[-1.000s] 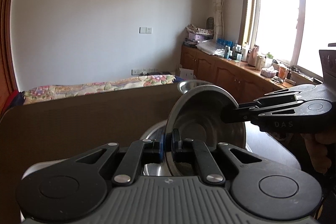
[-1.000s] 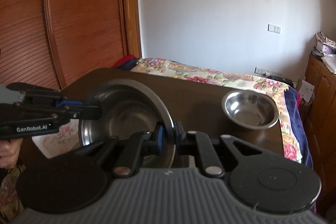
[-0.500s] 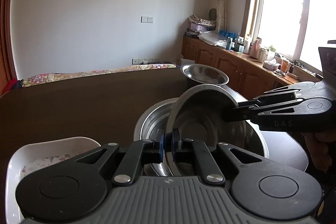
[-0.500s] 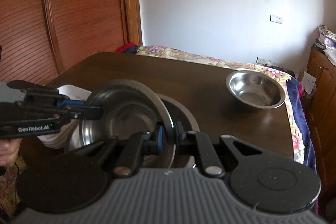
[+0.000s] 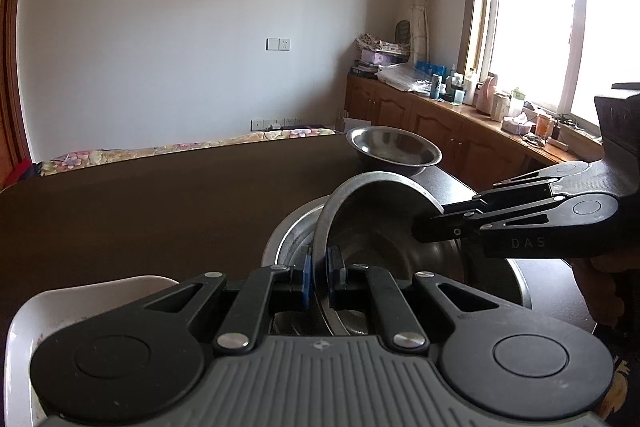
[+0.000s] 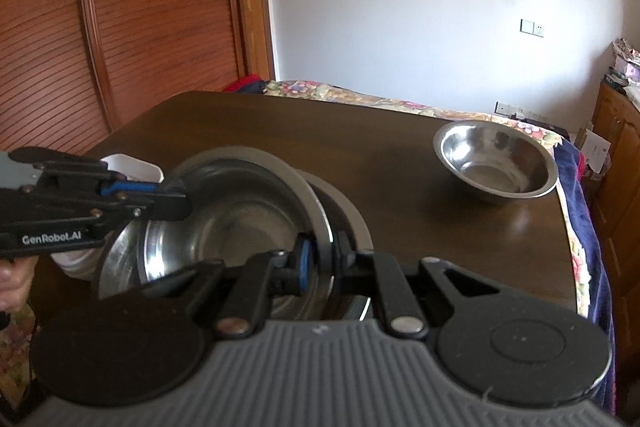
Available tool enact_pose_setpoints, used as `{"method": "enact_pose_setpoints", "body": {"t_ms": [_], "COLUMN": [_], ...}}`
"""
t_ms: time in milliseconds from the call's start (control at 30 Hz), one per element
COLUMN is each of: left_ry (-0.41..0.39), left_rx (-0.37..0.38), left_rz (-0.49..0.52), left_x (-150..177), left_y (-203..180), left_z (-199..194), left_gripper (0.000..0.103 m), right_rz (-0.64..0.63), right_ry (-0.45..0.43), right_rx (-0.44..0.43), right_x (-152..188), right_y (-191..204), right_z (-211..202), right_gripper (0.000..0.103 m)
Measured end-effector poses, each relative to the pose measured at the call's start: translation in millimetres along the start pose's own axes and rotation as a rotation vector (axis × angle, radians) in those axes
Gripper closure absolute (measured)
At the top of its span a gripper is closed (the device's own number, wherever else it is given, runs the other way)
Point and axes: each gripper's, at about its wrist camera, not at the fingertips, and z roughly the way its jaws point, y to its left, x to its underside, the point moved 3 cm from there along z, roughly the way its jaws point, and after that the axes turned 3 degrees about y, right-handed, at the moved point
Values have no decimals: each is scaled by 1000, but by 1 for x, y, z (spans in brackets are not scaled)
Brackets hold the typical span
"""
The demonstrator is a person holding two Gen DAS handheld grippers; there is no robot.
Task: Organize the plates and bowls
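Observation:
Both grippers hold one steel bowl (image 5: 372,223) by opposite rims. My left gripper (image 5: 320,275) is shut on its near rim. My right gripper (image 6: 322,259) is shut on the other rim and also shows in the left wrist view (image 5: 424,227). The held bowl (image 6: 240,211) sits tilted, low inside a larger steel bowl (image 5: 292,239) on the dark wooden table (image 5: 160,203). The larger bowl's rim (image 6: 352,215) shows behind it. A smaller steel bowl (image 6: 496,163) stands apart at the table's far right corner. A white dish (image 5: 80,303) lies left of the large bowl.
The table's right edge (image 6: 568,227) borders a floral bedspread. A wooden cabinet (image 5: 460,131) with bottles stands under the window. A wooden sliding door (image 6: 120,27) is at the left. The white dish shows behind my left gripper in the right wrist view (image 6: 132,167).
Both grippers have lowered the held bowl from above the table down into the larger bowl. The grips have not changed.

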Motion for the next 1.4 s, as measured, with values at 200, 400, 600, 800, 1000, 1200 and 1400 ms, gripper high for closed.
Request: {"method": "enact_pose_setpoints", "body": {"t_ms": [200,400,600,800,1000,1200,1400], "left_ry": [-4,-13,-21,-44,-80,-120,-146], "left_rx": [16,9,26,5,-6,-35,-30], "left_rz": [-26,-32,-45,-24,6,34,30], "left_x": [5,6,6,10,10,7,6], "left_y": [1,1,1,-1,-5,-10,-15], "left_z": [0,4,5,2,-6,-15,-24], "left_gripper": [65,64,62,54,39,24,13], "right_rz": [13,7,-22,-48,-58,-27,-15], "right_ry": [-38,-70,-114,-167,-213,-256,-263], "right_rx": [-5,-5,24,42,50,54,73], "right_x": [3,8,10,11,8,12,17], "right_y": [2,5,10,14,19,20,17], "right_z": [-1,2,1,-4,-8,-14,-23], "right_gripper": [88,87,86,76,70,70,69]}}
